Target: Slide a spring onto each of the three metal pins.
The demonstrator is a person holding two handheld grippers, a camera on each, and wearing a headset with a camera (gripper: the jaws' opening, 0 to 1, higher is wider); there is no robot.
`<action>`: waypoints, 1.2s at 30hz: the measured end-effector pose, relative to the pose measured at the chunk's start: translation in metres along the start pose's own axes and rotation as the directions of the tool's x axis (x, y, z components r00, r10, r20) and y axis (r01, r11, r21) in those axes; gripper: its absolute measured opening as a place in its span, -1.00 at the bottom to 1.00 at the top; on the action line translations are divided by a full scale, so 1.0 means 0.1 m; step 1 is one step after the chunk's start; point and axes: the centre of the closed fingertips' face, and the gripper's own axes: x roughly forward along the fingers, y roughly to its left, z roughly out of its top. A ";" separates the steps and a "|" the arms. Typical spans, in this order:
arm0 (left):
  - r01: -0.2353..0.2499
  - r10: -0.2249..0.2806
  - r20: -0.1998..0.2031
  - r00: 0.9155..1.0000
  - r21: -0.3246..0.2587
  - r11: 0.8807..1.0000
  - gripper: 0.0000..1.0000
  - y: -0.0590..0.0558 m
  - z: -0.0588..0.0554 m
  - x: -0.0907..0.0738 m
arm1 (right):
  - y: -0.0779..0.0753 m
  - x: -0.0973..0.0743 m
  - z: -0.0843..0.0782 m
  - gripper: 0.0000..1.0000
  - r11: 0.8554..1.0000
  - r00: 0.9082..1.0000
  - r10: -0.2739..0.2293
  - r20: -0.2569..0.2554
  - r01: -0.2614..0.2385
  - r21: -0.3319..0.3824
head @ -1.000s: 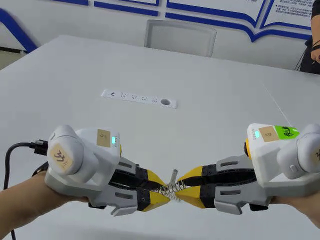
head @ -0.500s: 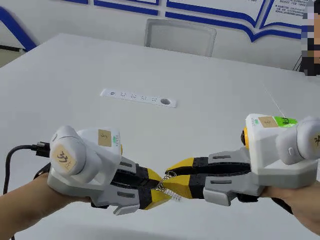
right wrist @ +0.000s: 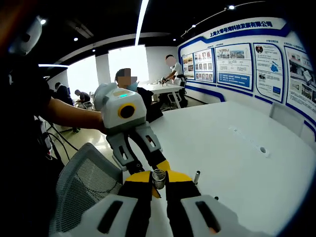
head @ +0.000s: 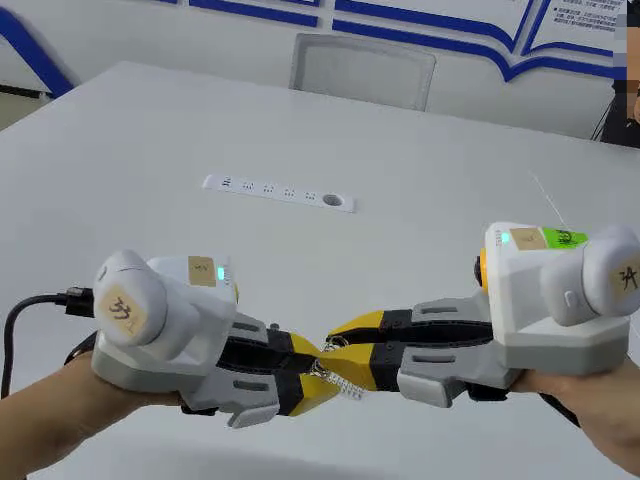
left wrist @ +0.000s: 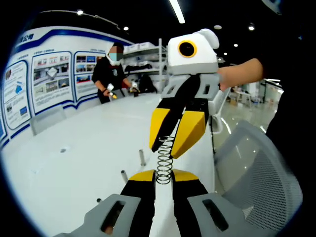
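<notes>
A broad, smooth white tabletop [head: 140,140] is carrying a long, flat white power strip with a round socket [head: 278,193], lying toward its far side. Two short grey metal pins [left wrist: 142,157] are standing upright on it, slightly apart.

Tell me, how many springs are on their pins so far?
None done, it seems: the two pins clear in the left gripper view stand bare. In hand: one spring, pinched between the left gripper and the right gripper. Left: slide it onto a pin, then two more springs.
</notes>
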 end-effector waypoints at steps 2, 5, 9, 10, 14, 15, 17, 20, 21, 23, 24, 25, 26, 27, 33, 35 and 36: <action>-0.031 0.031 -0.022 0.999 0.020 0.999 -0.70 0.06 -0.04 -0.02 | -0.04 -0.03 0.00 -0.79 1.000 1.000 -0.013 0.001 0.013 0.003; -0.045 0.045 -0.024 0.999 0.009 0.999 -0.61 0.09 -0.07 -0.05 | -0.10 -0.08 0.01 -0.79 0.999 0.999 -0.038 0.008 0.038 0.009; -0.060 0.060 -0.021 0.998 -0.011 0.998 -0.50 0.12 -0.11 -0.10 | -0.21 -0.16 0.00 -0.79 0.997 0.997 -0.070 0.012 0.070 0.017; -0.065 0.065 -0.021 0.998 -0.016 0.998 -0.47 0.13 -0.12 -0.12 | -0.27 -0.20 -0.02 -0.79 0.996 0.996 -0.089 0.009 0.089 0.021; -0.078 0.077 -0.026 0.997 -0.043 0.996 -0.33 0.16 -0.18 -0.18 | -0.51 -0.33 -0.07 -0.79 0.986 0.987 -0.163 0.001 0.163 0.042; -0.085 0.084 -0.030 0.996 -0.052 0.995 -0.29 0.18 -0.20 -0.21 | -0.59 -0.39 -0.09 -0.79 0.981 0.982 -0.190 -0.007 0.191 0.040; -0.101 0.099 -0.032 0.995 -0.066 0.993 -0.21 0.21 -0.23 -0.25 | -0.72 -0.46 -0.12 -0.79 0.972 0.973 -0.229 -0.015 0.230 0.049; -0.113 0.111 -0.023 0.994 -0.089 0.990 -0.11 0.24 -0.26 -0.31 | -0.92 -0.57 -0.18 -0.79 0.956 0.957 -0.289 -0.029 0.291 0.049; -0.119 0.118 -0.021 0.993 -0.097 0.988 -0.07 0.25 -0.26 -0.32 | -0.97 -0.60 -0.21 -0.79 0.950 0.951 -0.308 -0.038 0.309 0.047; -0.145 0.143 -0.020 0.989 -0.111 0.983 0.01 0.30 -0.28 -0.37 | -1.09 -0.66 -0.28 -0.79 0.939 0.941 -0.335 -0.051 0.338 0.064; -0.154 0.153 -0.022 0.988 -0.118 0.981 0.04 0.32 -0.29 -0.38 | -1.13 -0.68 -0.32 -0.79 0.935 0.937 -0.345 -0.061 0.348 0.064; -0.166 0.164 -0.026 0.986 -0.128 0.978 0.07 0.35 -0.31 -0.40 | -1.18 -0.70 -0.37 -0.79 0.928 0.929 -0.361 -0.077 0.366 0.062; -0.173 0.171 -0.026 0.985 -0.131 0.976 0.09 0.36 -0.32 -0.42 | -1.20 -0.71 -0.41 -0.79 0.927 0.927 -0.365 -0.088 0.370 0.055; -0.180 0.178 -0.026 0.984 -0.137 0.974 0.12 0.38 -0.33 -0.44 | -1.22 -0.71 -0.46 -0.79 0.925 0.924 -0.369 -0.100 0.376 0.053; -0.221 0.223 -0.008 0.975 -0.186 0.957 0.31 0.49 -0.36 -0.52 | -1.31 -0.64 -0.64 -0.79 0.920 0.916 -0.379 -0.134 0.389 0.056; -0.241 0.245 -0.007 0.970 -0.200 0.950 0.41 0.54 -0.38 -0.56 | -1.35 -0.61 -0.72 -0.79 0.916 0.912 -0.382 -0.149 0.395 0.073; -0.247 0.250 -0.010 0.968 -0.206 0.947 0.44 0.55 -0.39 -0.57 | -1.36 -0.60 -0.74 -0.78 0.916 0.912 -0.381 -0.150 0.395 0.069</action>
